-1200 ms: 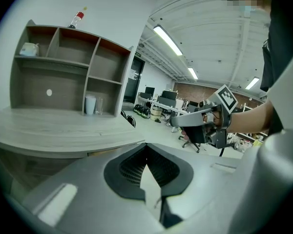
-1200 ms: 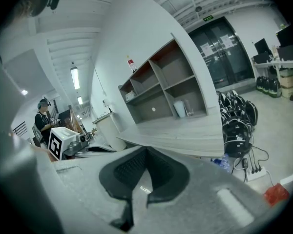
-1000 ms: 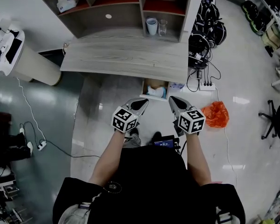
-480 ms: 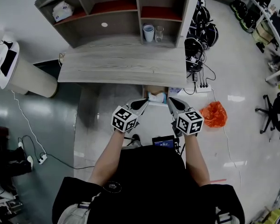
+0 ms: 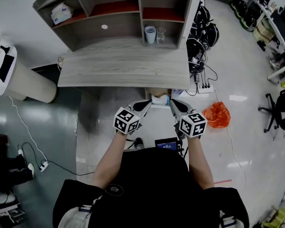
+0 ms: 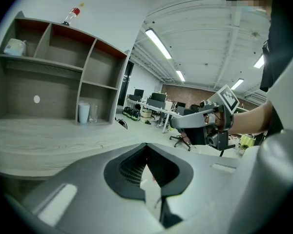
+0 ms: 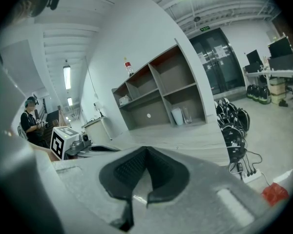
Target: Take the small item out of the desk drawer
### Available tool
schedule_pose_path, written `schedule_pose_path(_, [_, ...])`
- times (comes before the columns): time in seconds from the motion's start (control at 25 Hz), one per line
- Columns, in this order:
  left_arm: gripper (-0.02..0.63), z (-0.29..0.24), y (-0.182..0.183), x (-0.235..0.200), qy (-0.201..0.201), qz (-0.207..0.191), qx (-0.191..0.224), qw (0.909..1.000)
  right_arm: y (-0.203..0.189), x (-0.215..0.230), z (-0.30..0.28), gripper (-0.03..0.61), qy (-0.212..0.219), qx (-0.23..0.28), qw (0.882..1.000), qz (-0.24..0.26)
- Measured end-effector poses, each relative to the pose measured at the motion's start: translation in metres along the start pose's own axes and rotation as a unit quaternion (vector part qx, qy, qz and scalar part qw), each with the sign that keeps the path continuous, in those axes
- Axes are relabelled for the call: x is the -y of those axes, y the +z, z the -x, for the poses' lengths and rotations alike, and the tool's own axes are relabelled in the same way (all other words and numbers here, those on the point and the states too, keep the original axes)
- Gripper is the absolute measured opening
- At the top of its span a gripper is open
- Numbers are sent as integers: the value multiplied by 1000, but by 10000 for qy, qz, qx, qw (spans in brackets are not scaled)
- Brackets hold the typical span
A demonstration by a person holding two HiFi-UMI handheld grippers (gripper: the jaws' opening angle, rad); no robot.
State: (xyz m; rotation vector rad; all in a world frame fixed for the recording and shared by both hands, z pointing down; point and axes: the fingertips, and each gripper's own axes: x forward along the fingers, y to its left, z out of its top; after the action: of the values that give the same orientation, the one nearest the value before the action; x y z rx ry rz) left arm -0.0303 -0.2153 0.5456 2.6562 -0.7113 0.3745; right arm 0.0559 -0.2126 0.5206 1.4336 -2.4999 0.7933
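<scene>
Under the front edge of the grey wooden desk (image 5: 123, 72) a small wooden drawer (image 5: 167, 96) stands pulled out, partly hidden by the desktop. A small white and pale-blue item (image 5: 158, 99) lies inside it. My left gripper (image 5: 147, 103) hovers just left of the drawer's front and my right gripper (image 5: 172, 102) just right of it, both above floor level and pointing toward the desk. The left gripper (image 6: 146, 146) has its jaws together with nothing in them. My right gripper (image 7: 146, 149) also looks shut and empty. Neither touches the drawer or the item.
The hutch on the desk holds a white cup (image 5: 150, 33), a glass (image 5: 161, 33) and a tissue pack (image 5: 61, 12). An orange bag (image 5: 217, 115), a power strip with cables (image 5: 205, 86) and black gear lie on the floor to the right. A round white stand (image 5: 31, 85) is at the left.
Both grippers have edged a little forward toward the drawer, and the head view has shifted with them. Their jaws look the same as before.
</scene>
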Motion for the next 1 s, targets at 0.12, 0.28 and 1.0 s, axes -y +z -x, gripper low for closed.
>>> schedule_pose_path(0.12, [2, -2, 0, 2, -34, 4, 1, 10000, 0, 1, 1, -2, -8, -5, 10000, -6])
schedule_pose_path(0.28, [2, -3, -1, 4, -44, -4, -10, 10000, -1, 1, 3, -2, -5, -10, 10000, -2])
schedule_pose_path(1.0, [2, -26, -7, 21, 229, 86, -116, 9996, -10, 31, 23, -2, 217, -86, 9997, -114])
